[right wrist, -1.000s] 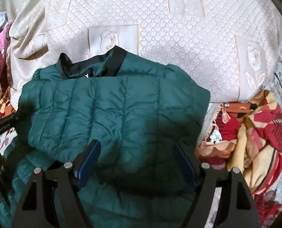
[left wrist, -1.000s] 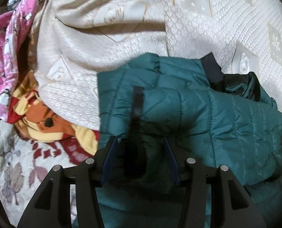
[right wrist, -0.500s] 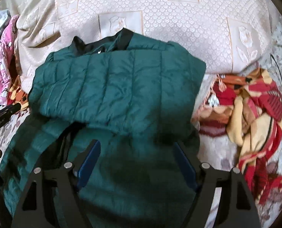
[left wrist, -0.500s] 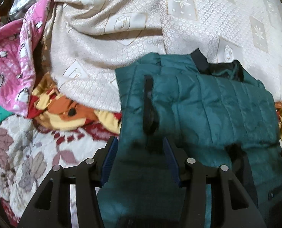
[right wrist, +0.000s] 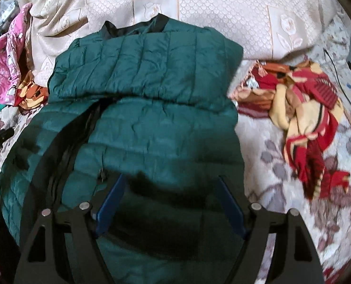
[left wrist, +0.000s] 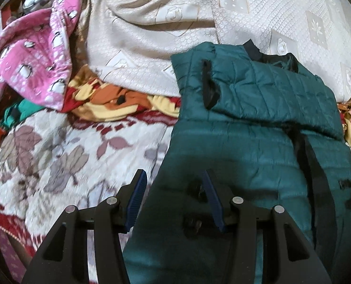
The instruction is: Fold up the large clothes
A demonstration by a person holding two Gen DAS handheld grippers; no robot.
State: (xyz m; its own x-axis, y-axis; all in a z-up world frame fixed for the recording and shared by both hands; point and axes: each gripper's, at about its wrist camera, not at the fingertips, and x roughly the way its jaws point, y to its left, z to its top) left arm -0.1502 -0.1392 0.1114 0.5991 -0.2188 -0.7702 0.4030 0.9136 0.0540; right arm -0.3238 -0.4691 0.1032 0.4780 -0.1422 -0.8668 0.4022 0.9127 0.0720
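Observation:
A dark green quilted puffer jacket (left wrist: 258,142) lies on the bed, its upper part with the black collar folded down over the body. It also fills the middle of the right wrist view (right wrist: 151,123). My left gripper (left wrist: 173,187) is open and empty, hovering over the jacket's near left edge. My right gripper (right wrist: 170,189) is open and empty, hovering over the jacket's lower part. A black zipper band (right wrist: 64,156) runs down the jacket's left side.
A cream patterned bedspread (left wrist: 151,35) is bunched behind the jacket. A pink penguin-print garment (left wrist: 33,59) lies far left. A red and yellow blanket (right wrist: 301,108) lies to the right. The leaf-print bed cover (left wrist: 57,156) spreads on the left.
Both grippers have pulled back toward me, away from the folded upper part. More of the jacket's lower body and of the bed cover now shows. Both stayed open.

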